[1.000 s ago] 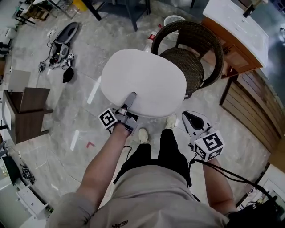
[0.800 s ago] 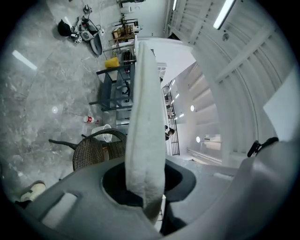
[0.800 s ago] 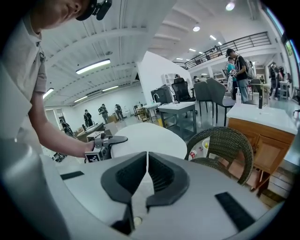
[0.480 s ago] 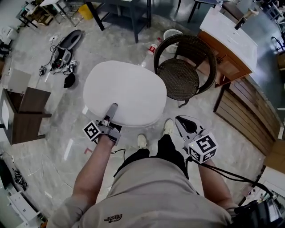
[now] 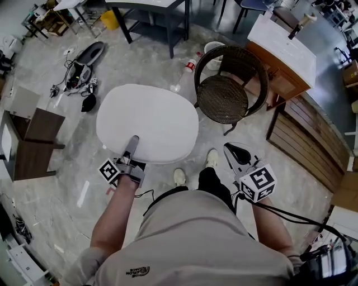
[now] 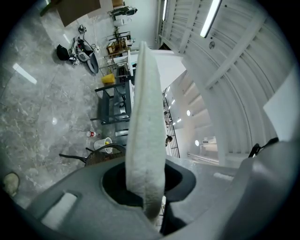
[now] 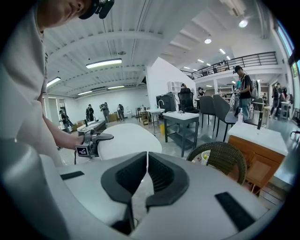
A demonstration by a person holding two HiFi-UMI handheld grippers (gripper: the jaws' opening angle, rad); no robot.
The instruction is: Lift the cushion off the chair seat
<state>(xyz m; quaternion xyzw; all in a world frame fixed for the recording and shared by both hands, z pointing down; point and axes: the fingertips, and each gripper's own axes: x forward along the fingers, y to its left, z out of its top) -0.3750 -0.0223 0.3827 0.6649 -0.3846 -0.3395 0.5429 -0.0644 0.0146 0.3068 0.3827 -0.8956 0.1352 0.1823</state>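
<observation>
The white oval cushion point(image 5: 148, 123) hangs in the air to the left of the dark wicker chair point(image 5: 226, 98), whose round seat is bare. My left gripper point(image 5: 131, 146) is shut on the cushion's near edge. In the left gripper view the cushion point(image 6: 143, 131) runs edge-on between the jaws of the left gripper point(image 6: 146, 197). My right gripper point(image 5: 235, 153) is at the lower right, shut and empty, apart from both cushion and chair. The right gripper view shows its closed pads point(image 7: 159, 176), with the cushion point(image 7: 129, 138) and the chair point(image 7: 225, 159) beyond.
A wooden counter with a white top point(image 5: 282, 50) stands right of the chair. Behind it are a dark table point(image 5: 156, 11), a white bin point(image 5: 212, 47) and a bottle point(image 5: 187, 70). A brown cabinet point(image 5: 31, 142) and floor clutter point(image 5: 84, 61) lie left. My feet point(image 5: 179, 176) are below the cushion.
The left gripper has carried the cushion leftward, off the chair seat and clear of it. The seat now shows bare. The right gripper has hardly shifted in the view.
</observation>
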